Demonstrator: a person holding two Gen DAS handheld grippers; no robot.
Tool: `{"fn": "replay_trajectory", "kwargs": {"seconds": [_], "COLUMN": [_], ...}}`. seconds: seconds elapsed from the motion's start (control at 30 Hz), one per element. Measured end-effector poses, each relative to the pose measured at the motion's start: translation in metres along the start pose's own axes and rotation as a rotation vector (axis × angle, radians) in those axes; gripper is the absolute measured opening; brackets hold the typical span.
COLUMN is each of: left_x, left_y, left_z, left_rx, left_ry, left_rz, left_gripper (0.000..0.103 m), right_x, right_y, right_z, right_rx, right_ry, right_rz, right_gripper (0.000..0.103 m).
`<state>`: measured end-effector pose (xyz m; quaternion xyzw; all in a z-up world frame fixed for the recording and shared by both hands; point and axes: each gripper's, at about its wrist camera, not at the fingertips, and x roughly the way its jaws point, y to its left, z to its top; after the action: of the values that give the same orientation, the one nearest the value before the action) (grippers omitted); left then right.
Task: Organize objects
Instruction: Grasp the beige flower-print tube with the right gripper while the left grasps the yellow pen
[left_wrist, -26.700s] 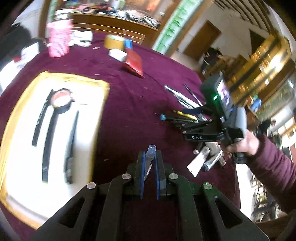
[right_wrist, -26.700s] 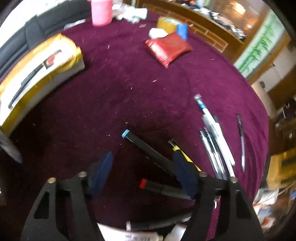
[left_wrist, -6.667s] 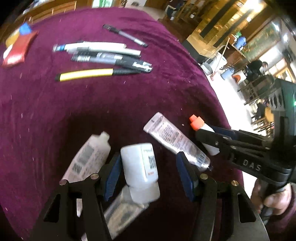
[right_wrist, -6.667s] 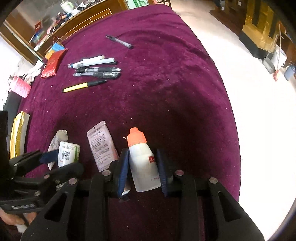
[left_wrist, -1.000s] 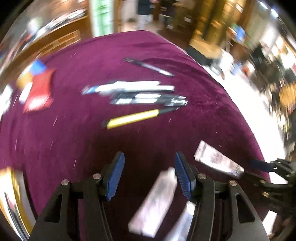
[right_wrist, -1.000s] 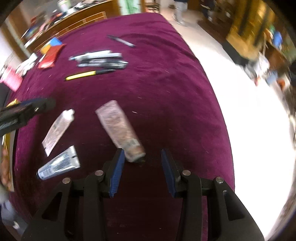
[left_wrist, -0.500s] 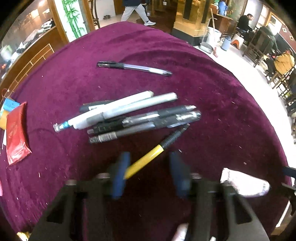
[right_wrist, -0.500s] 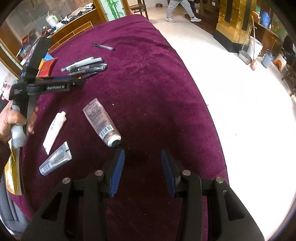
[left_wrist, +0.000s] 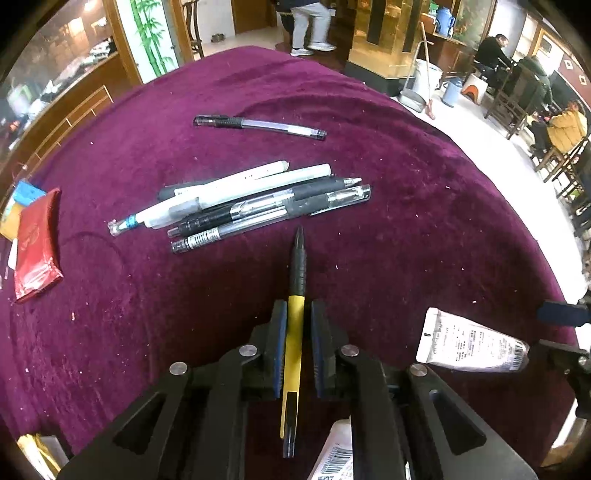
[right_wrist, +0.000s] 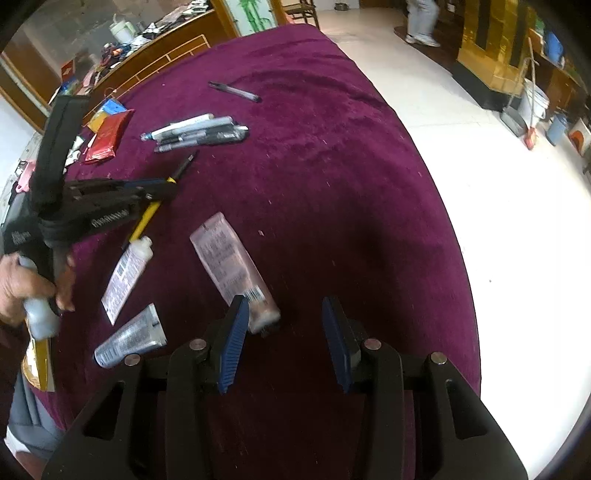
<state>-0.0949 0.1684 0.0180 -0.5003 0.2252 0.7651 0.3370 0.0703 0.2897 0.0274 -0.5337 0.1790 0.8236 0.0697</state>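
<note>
Half a second ago the left gripper (left_wrist: 295, 325) stood open over the yellow-and-black pen (left_wrist: 296, 295); its fingers (left_wrist: 280, 332) now clamp the yellow barrel, black tip pointing to twelve o'clock. At eleven o'clock of that tip lies the bundle of pens (left_wrist: 240, 201) on the maroon bench (left_wrist: 424, 221), with a single clear pen (left_wrist: 258, 125) farther toward twelve. The right gripper (right_wrist: 286, 332) holds its fingers moderately apart, empty, above the bench; the pink tube (right_wrist: 232, 269) lies at its ten o'clock, its cap end just beside the left finger. Two more tubes lie at nine o'clock: a white tube (right_wrist: 127, 273) and a silver tube (right_wrist: 129, 341).
</note>
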Motion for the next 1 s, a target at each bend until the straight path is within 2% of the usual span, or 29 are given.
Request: {"fn": "replay_trajectory", "kwargs": {"seconds": [0.07,0.17,0.33,0.4,0.57,0.6,0.63,0.73,1.0], "left_x": [-0.001,-0.01,-0.04,-0.056,-0.077,-0.081,-0.083,-0.089,-0.116], "left_y": [0.006,0.016,0.036,0.044,0.056,0.057,0.059,0.062,0.077], "left_z": [-0.003,-0.01,-0.029,-0.038,-0.056,-0.06,-0.064,-0.075,-0.11], "left_rx": [-0.045,-0.1,-0.193,-0.23,-0.29,-0.303,-0.313,-0.339,-0.412], "left_ry": [0.007,-0.011,-0.076,-0.111,-0.15,-0.155,-0.16,-0.173,-0.224], "left_rz": [-0.026,-0.061,-0.099,-0.119,-0.165,-0.172,-0.173,-0.178,-0.198], "left_gripper": [0.005,0.005,0.005,0.005,0.005,0.005,0.005,0.005,0.005], "right_x": [0.004,0.011,0.028,0.037,0.044,0.046,0.046,0.044,0.028], "right_y": [0.005,0.01,0.026,0.032,0.051,0.055,0.057,0.052,0.031], "right_z": [0.006,0.013,0.016,0.016,0.018,0.017,0.016,0.018,0.01], "right_rx": [-0.038,-0.08,-0.174,-0.201,-0.284,-0.3,-0.31,-0.27,-0.062], "right_ry": [0.003,0.022,0.061,0.079,0.061,0.061,0.062,0.071,0.089], "right_rz": [0.007,0.04,0.065,0.052,0.001,-0.015,-0.028,0.006,0.165], "right_gripper": [0.039,0.039,0.039,0.039,0.044,0.043,0.037,0.032,0.031]}}
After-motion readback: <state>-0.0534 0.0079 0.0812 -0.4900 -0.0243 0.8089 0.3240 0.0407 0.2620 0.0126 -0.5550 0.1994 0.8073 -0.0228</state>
